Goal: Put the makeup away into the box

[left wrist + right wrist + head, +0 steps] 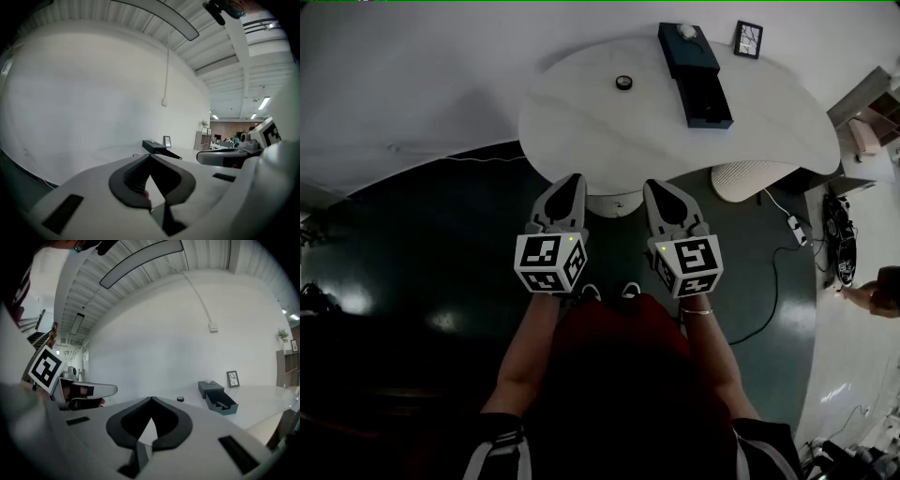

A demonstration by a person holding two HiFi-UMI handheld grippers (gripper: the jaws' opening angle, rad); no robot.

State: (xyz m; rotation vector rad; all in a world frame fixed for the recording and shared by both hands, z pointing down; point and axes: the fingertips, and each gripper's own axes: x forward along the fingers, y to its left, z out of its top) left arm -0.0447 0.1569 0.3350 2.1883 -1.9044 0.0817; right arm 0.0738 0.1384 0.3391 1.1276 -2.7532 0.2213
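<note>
Two grippers, one in each of your hands: left gripper and right gripper, each with its jaws closed together and nothing between them. You hold them side by side at the near edge of the table. One white rounded table. One small round black makeup container, standing alone on the tabletop, well apart from both grippers. One dark box toward the far side, its one drawer pulled open toward you. One framed picture just beside the box.
</note>
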